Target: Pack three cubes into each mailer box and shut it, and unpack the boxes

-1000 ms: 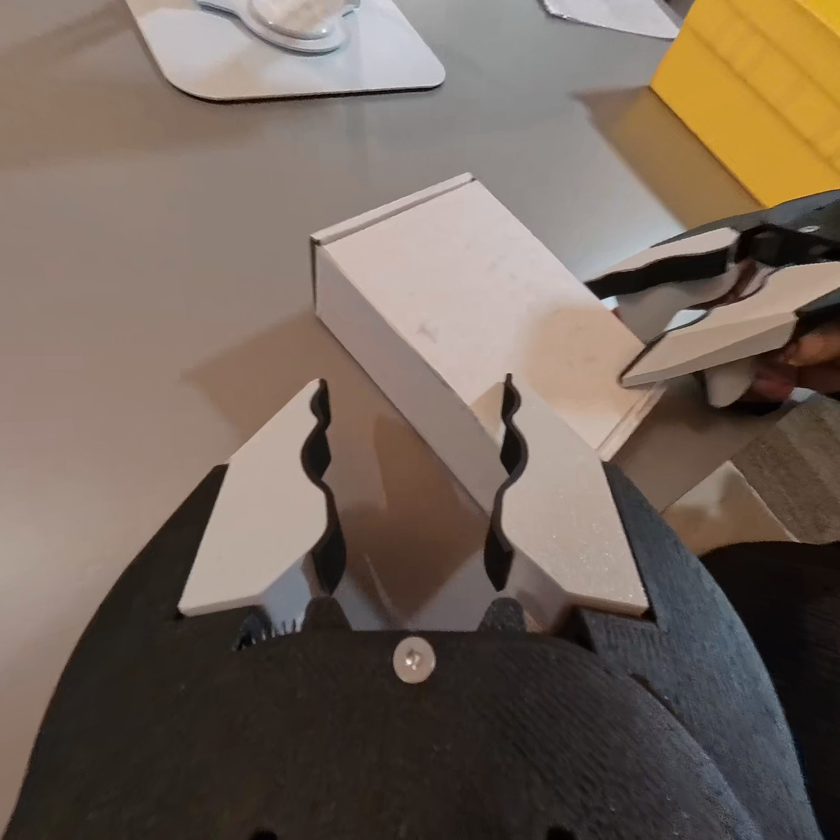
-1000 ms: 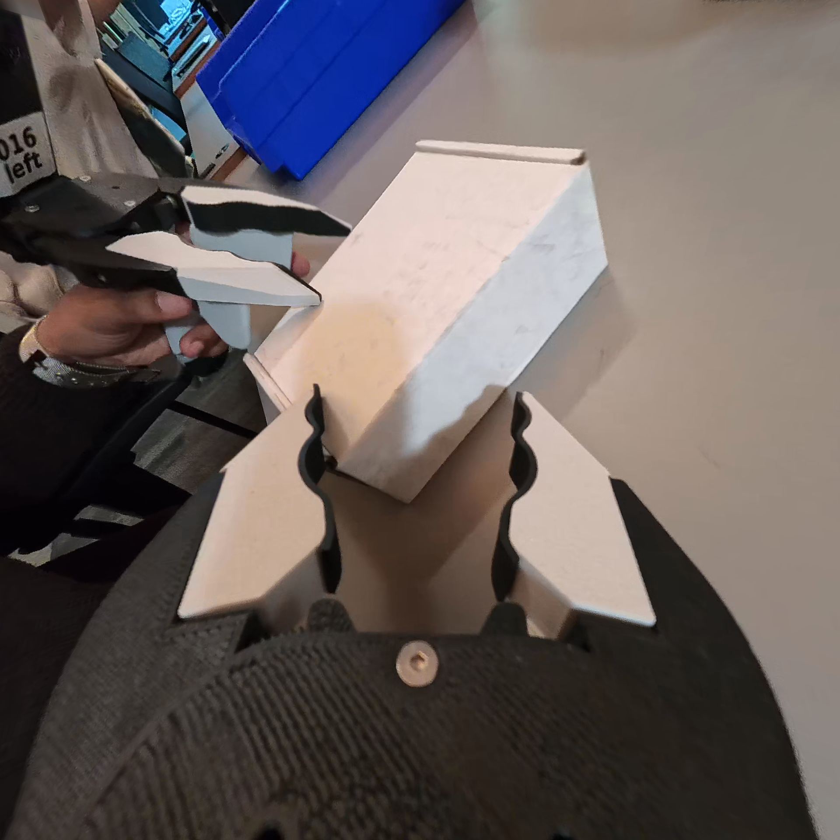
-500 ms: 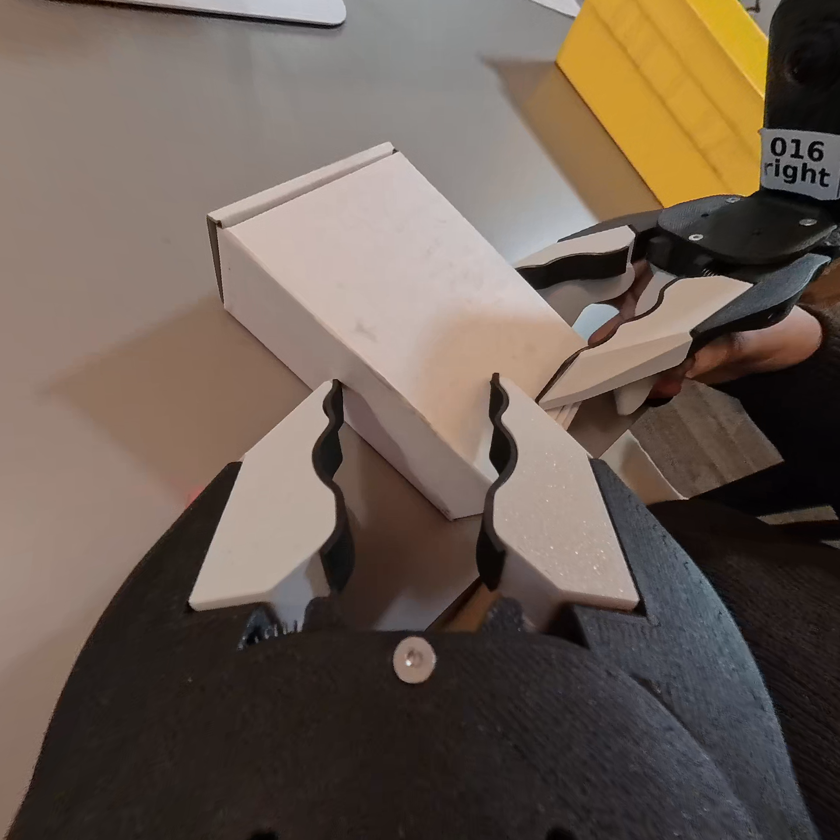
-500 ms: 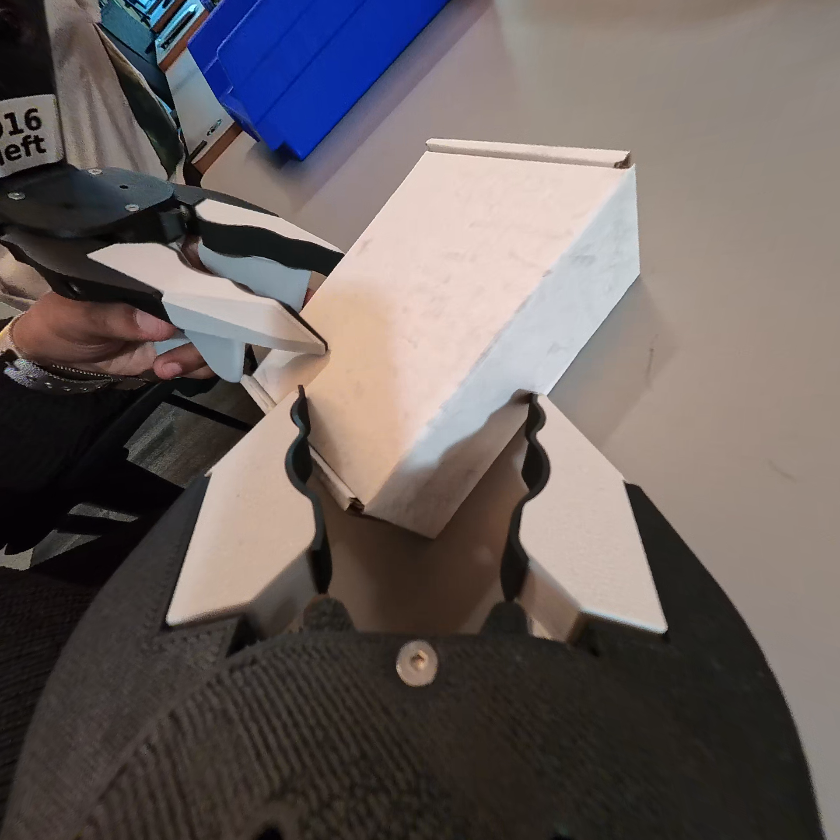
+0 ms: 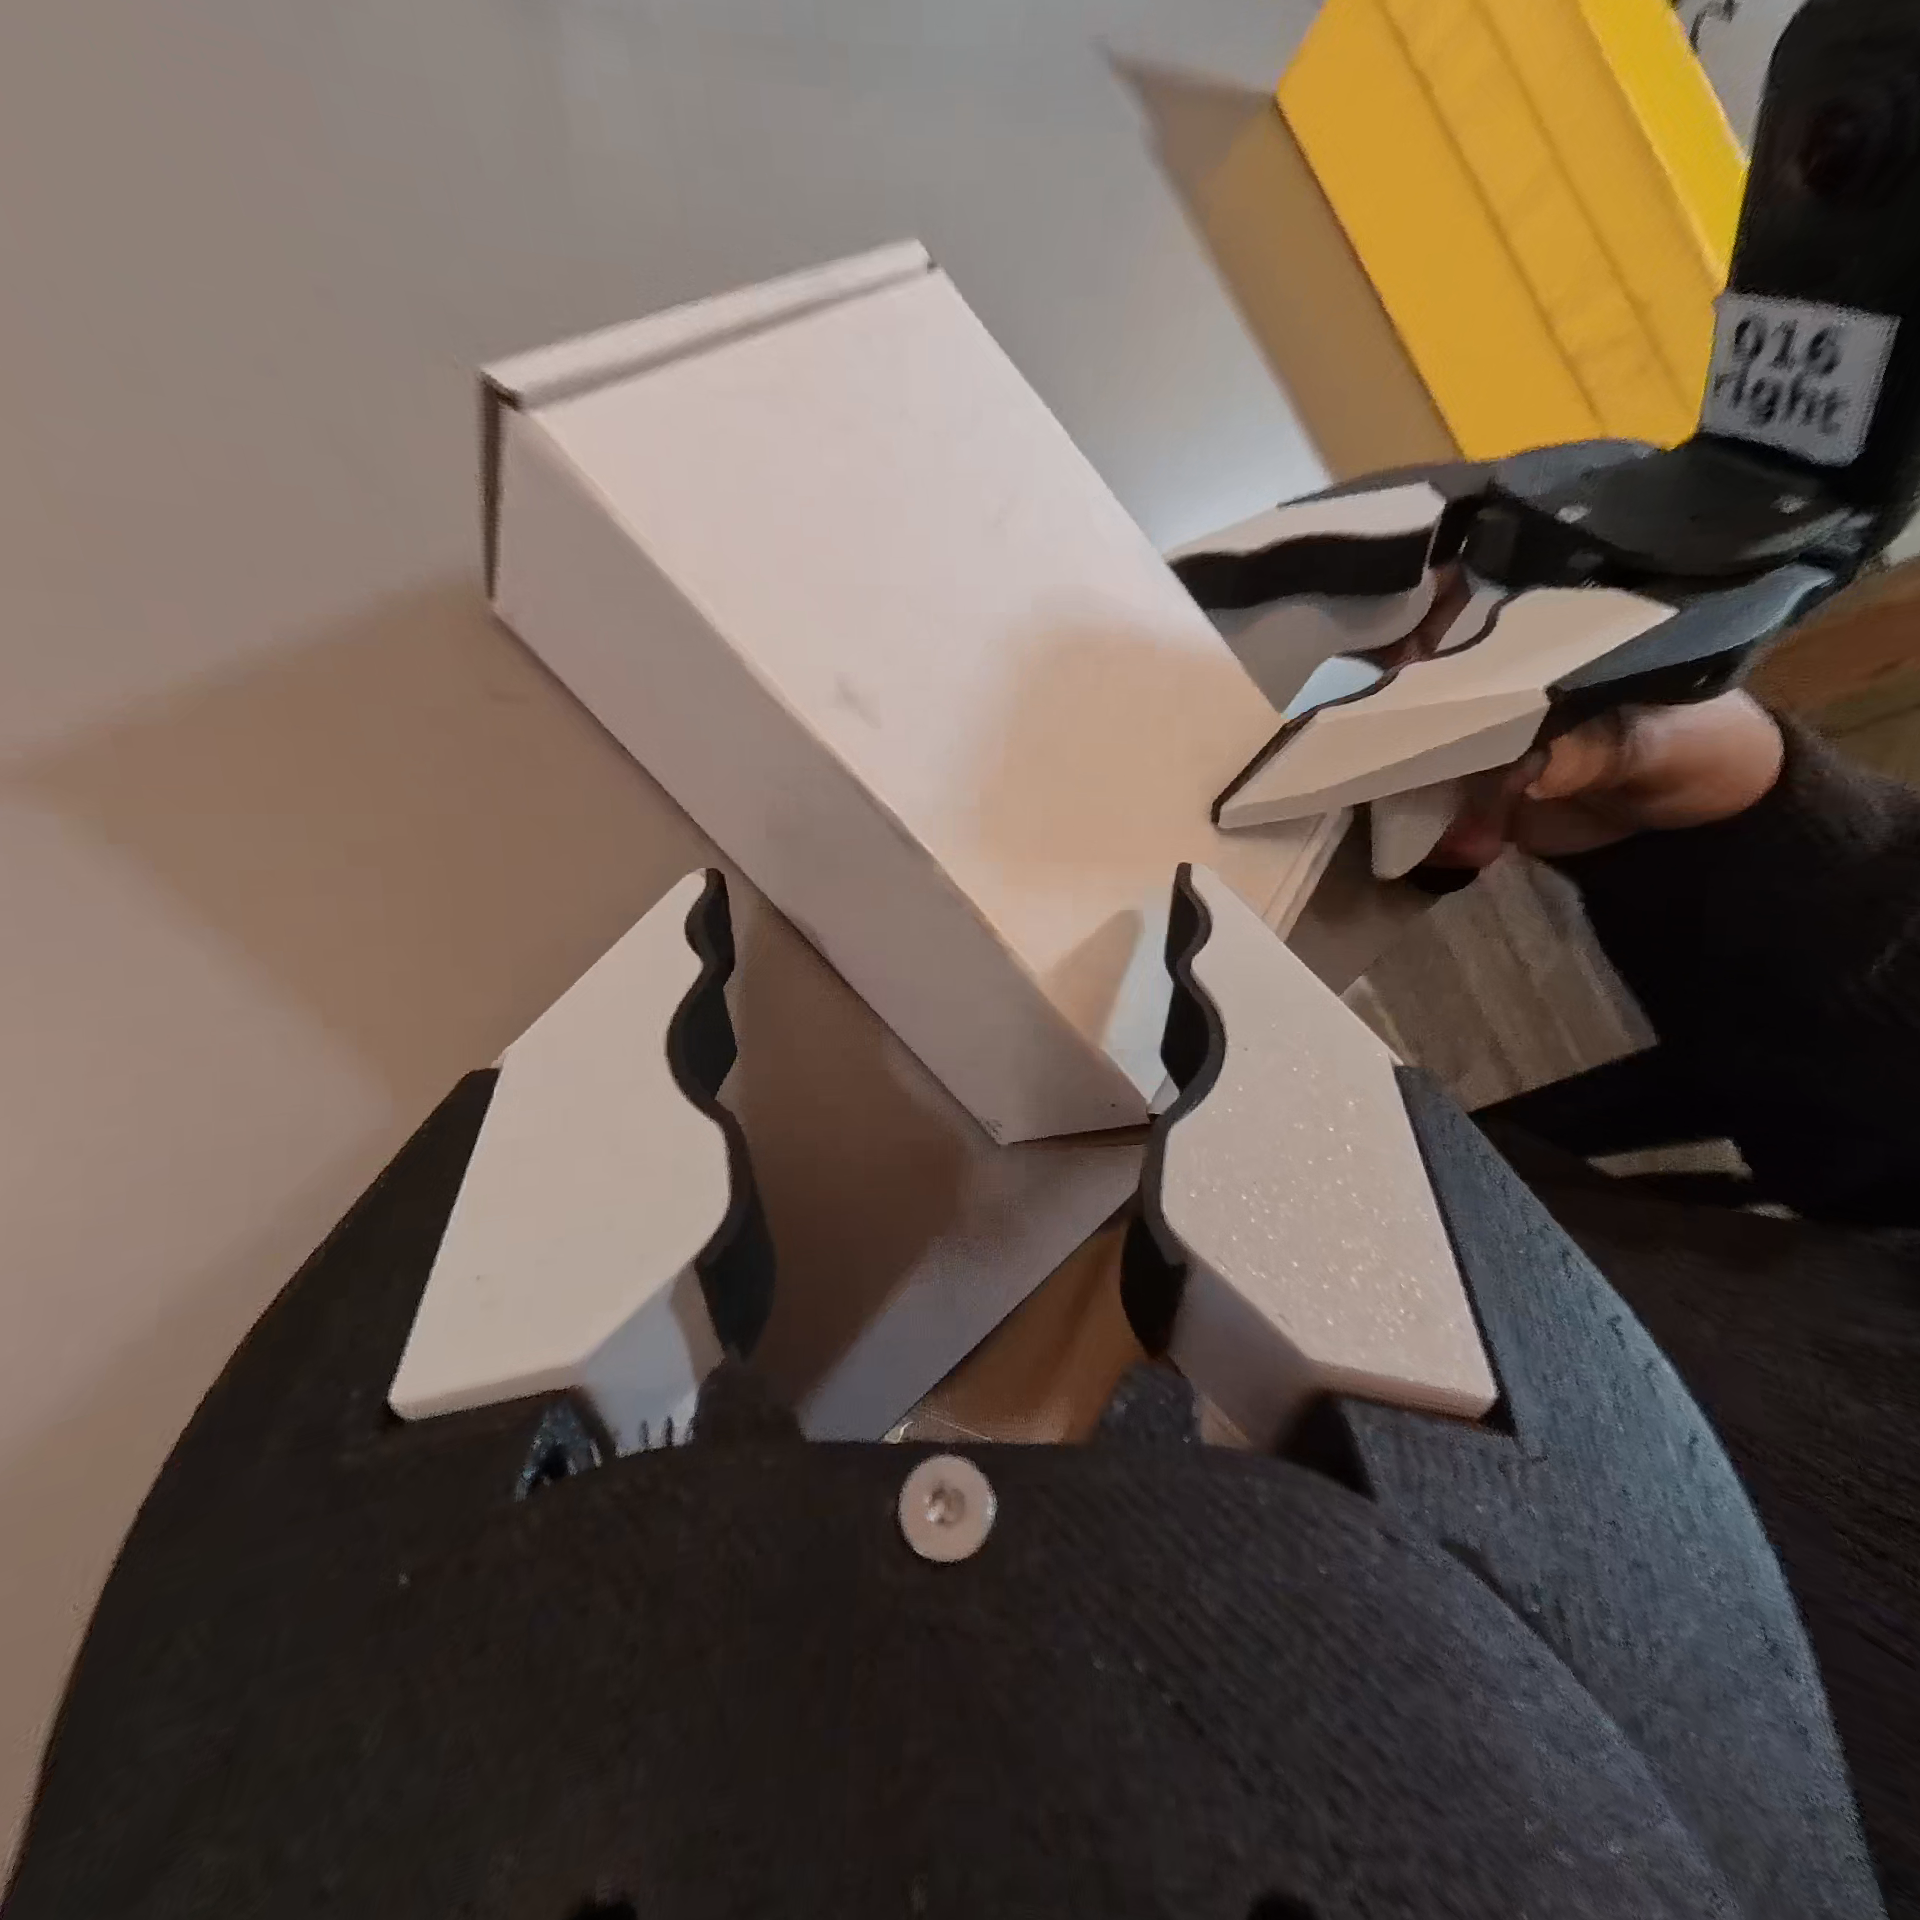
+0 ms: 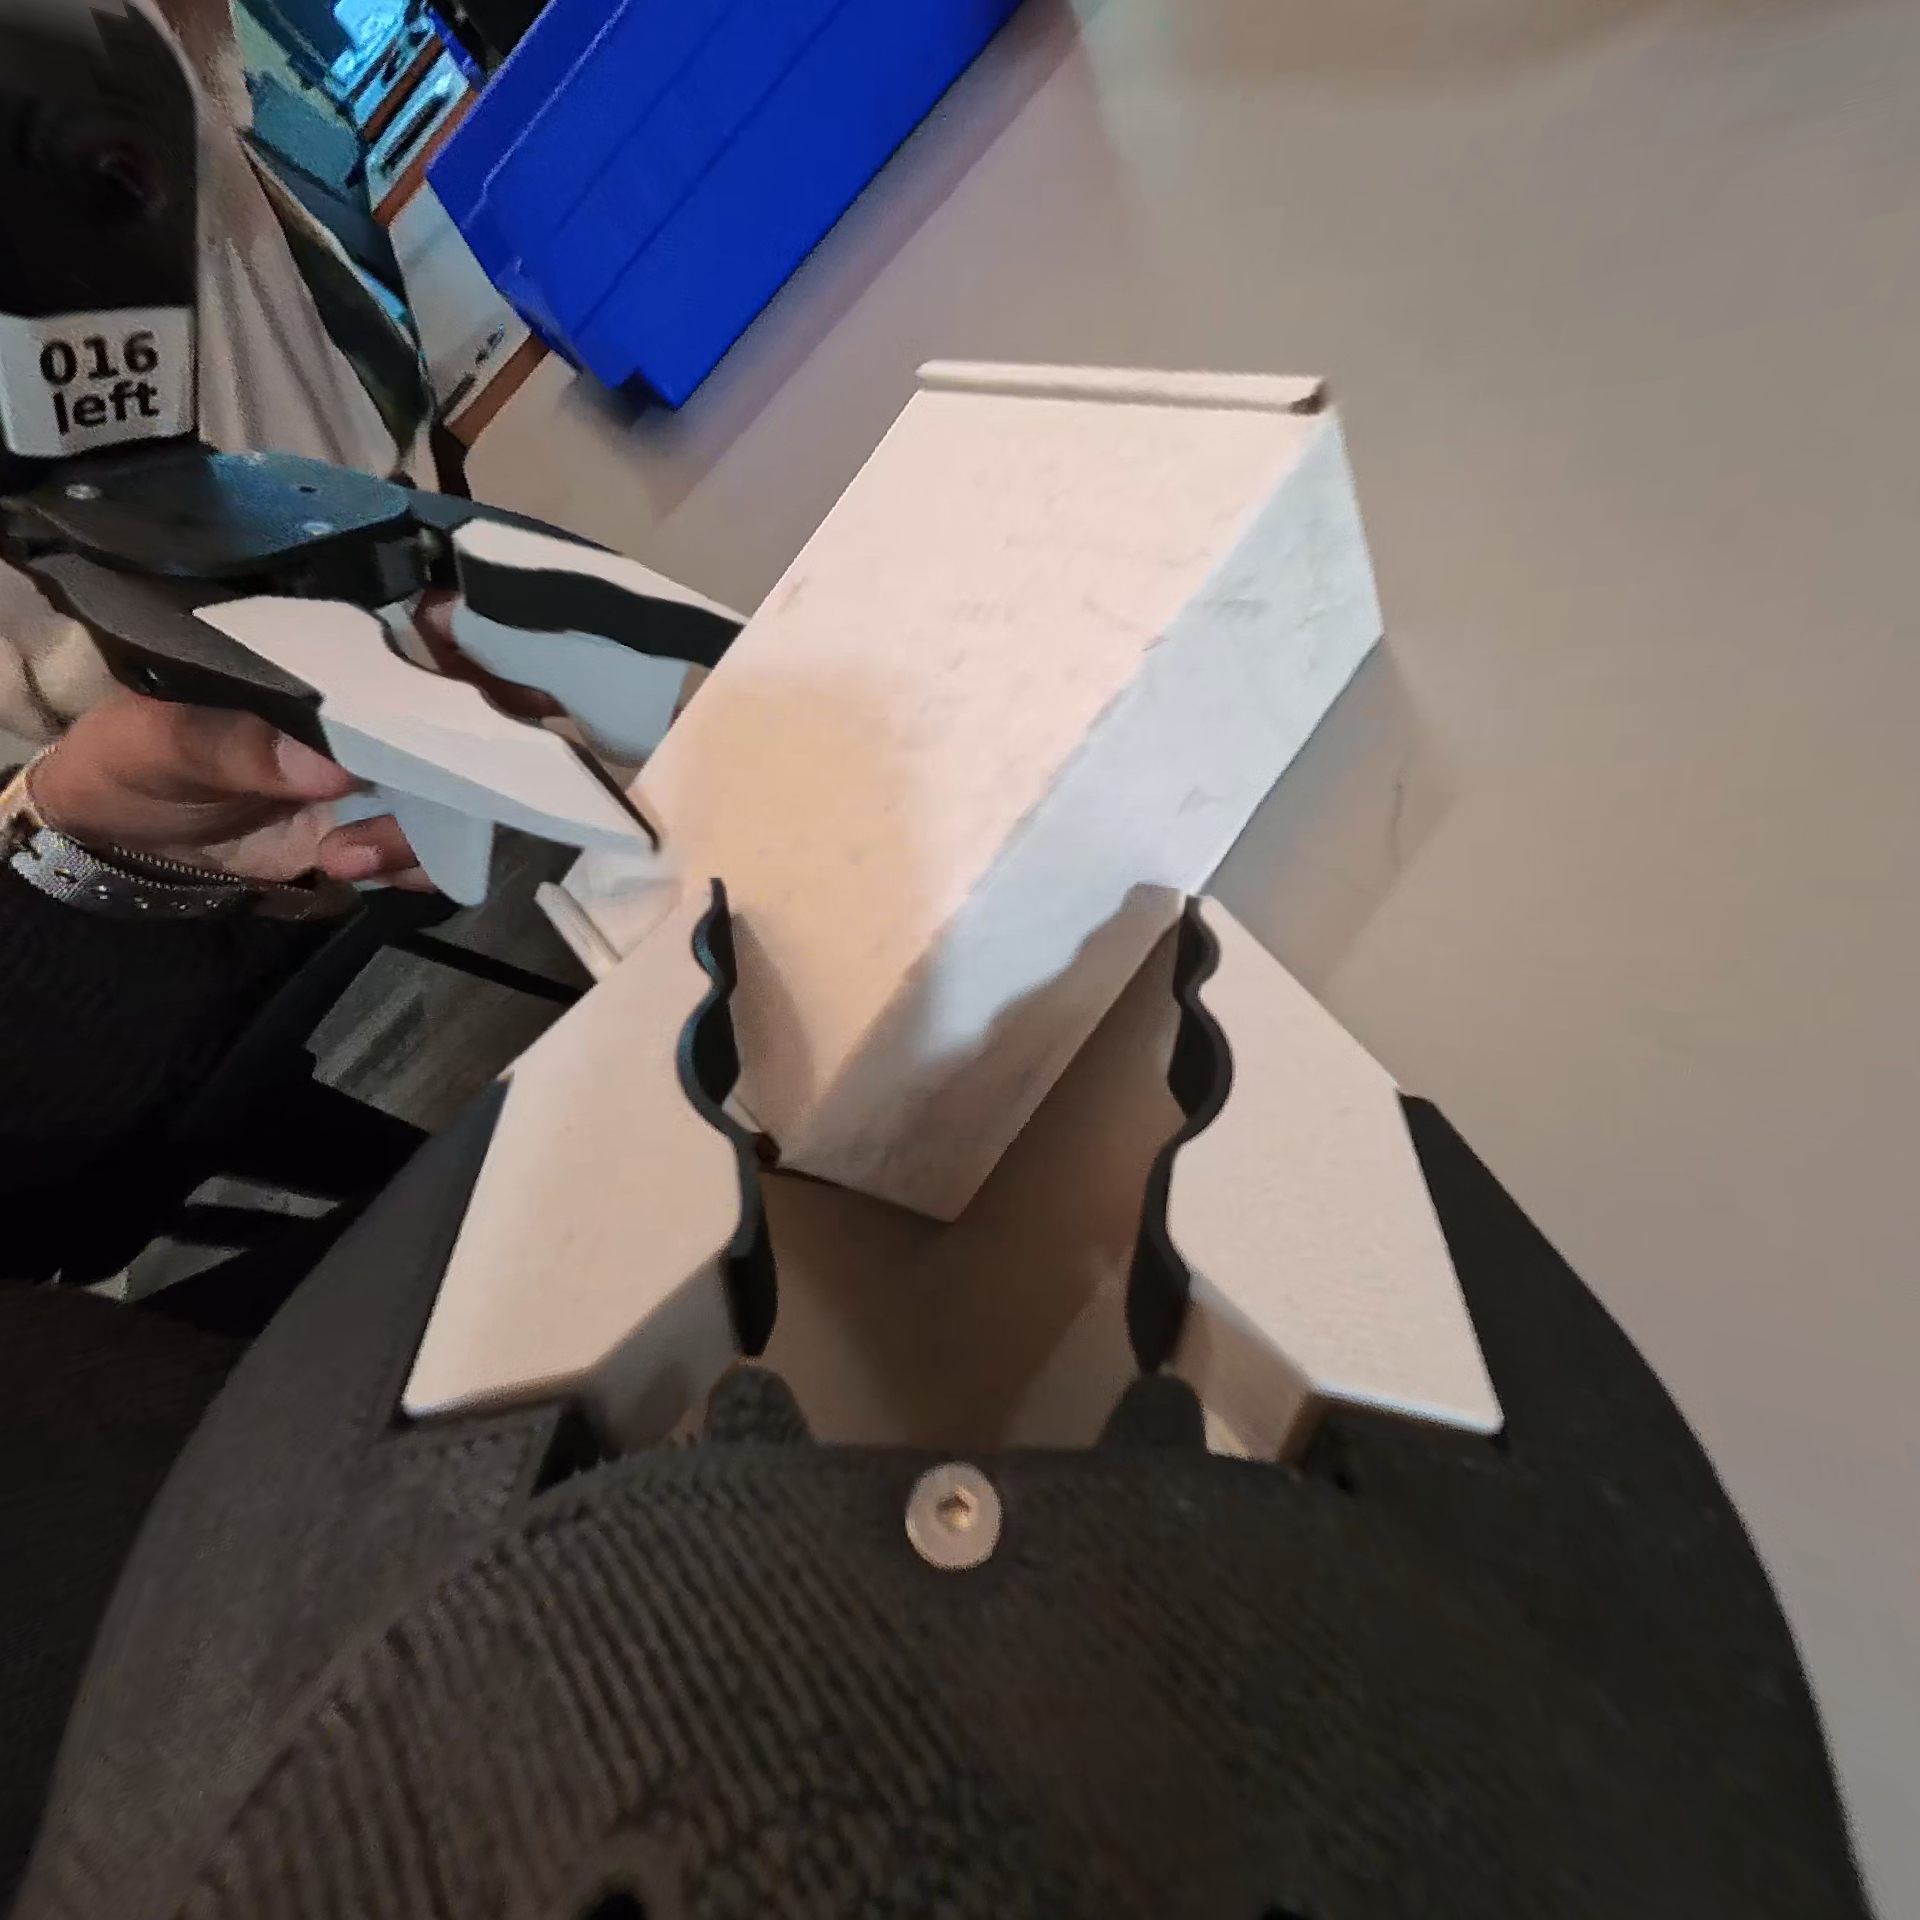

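A closed white mailer box [image 5: 831,665] lies on the grey table [image 5: 229,520], its near end at the table's edge, right in front of both tongs. The left gripper [image 5: 951,997] has its jaws apart, and the box's near left corner sits in the gap between them; the right finger [image 5: 1309,1174] looks to touch or almost touch that corner, though contact cannot be confirmed. The right gripper [image 6: 951,997] is likewise spread, with the opposite near corner between its fingers. Neither tong is clamped on anything.

The step in hand appears to be taking hold of the shut box at its near end, probably to open its lid for unpacking. To do it well, the two tongs should work evenly: one steadies the body low on its side wall while the other catches the thin front edge of the lid, not the whole box. Pulling should go upward along the hinge at the far end, slowly, since a light cardboard box is likely to slide on the smooth table.

A yellow bin [image 5: 1507,208] stands beyond the right gripper, a blue bin [image 6: 675,187] beyond the left.
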Tool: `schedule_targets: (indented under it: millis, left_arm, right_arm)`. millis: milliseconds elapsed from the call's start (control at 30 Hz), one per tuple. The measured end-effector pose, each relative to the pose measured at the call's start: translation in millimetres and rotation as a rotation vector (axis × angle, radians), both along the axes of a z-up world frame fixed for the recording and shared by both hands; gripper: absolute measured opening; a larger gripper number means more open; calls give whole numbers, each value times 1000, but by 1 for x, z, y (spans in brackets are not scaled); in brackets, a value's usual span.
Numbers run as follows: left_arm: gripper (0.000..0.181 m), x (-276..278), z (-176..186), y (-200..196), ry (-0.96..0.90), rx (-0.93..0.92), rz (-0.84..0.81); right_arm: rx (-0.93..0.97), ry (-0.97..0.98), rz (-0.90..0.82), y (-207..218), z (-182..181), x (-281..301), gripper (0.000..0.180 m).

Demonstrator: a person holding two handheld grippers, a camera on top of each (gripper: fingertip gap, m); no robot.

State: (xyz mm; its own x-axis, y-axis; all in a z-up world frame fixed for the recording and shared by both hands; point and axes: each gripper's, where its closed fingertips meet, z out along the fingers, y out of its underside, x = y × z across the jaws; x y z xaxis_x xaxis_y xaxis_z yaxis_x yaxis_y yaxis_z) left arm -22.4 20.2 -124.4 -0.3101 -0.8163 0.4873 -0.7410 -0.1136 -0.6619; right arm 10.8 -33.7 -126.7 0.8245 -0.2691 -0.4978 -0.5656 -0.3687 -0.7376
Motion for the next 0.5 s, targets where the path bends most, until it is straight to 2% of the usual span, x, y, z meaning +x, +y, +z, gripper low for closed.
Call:
schedule_targets:
  millis: [133,233,333,500]
  left_arm:
    - [83,-4,1,-3,66,-123,-22]
    - [82,-6,-7,-13,90,-141,-50]
    - [83,-5,-8,-14,59,-83,-60]
    - [86,-4,-7,-14,43,-97,-68]
  right_arm:
    - [24,111,-28,-7,0,7,82]
    - [31,207,10,-4,-2,-3,74]
    - [9,179,11,-2,-4,-6,76]
    - [38,148,41,0,0,-7,76]
